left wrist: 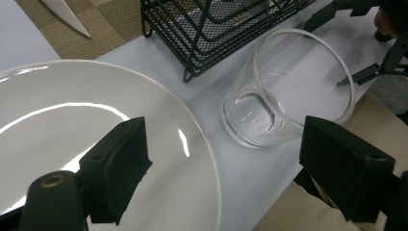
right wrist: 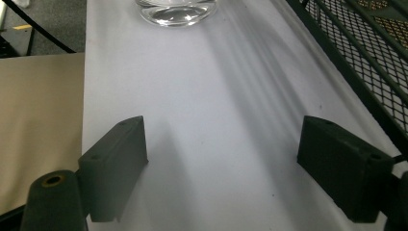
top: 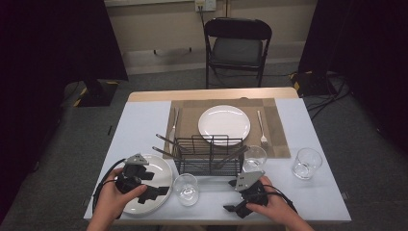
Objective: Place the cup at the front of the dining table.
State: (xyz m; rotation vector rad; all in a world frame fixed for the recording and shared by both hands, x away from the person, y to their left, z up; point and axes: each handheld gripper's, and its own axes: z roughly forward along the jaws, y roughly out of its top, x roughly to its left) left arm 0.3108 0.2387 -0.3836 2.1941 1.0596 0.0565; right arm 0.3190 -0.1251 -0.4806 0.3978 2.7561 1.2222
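Note:
My left gripper [top: 156,185] hovers open over the right part of a white plate [top: 153,169] at the table's front left. In the left gripper view its jaws [left wrist: 226,168] stand wide apart, one above the plate [left wrist: 72,134], the other just past the plate's rim. An empty clear glass [left wrist: 284,96] stands just beyond them. My right gripper [top: 232,195] is open near the front edge, pointing left toward that glass [top: 185,188]. In the right gripper view its jaws [right wrist: 221,163] hold nothing above the white tabletop, and the glass base [right wrist: 175,9] is at the top.
A black wire rack [top: 208,154] with several utensils stands mid-table. Behind it a brown placemat [top: 279,134] carries a second white plate [top: 224,124], a knife [top: 174,124] and a fork [top: 262,129]. Two more glasses [top: 254,158] [top: 307,163] stand to the right. A chair [top: 238,45] is beyond the table.

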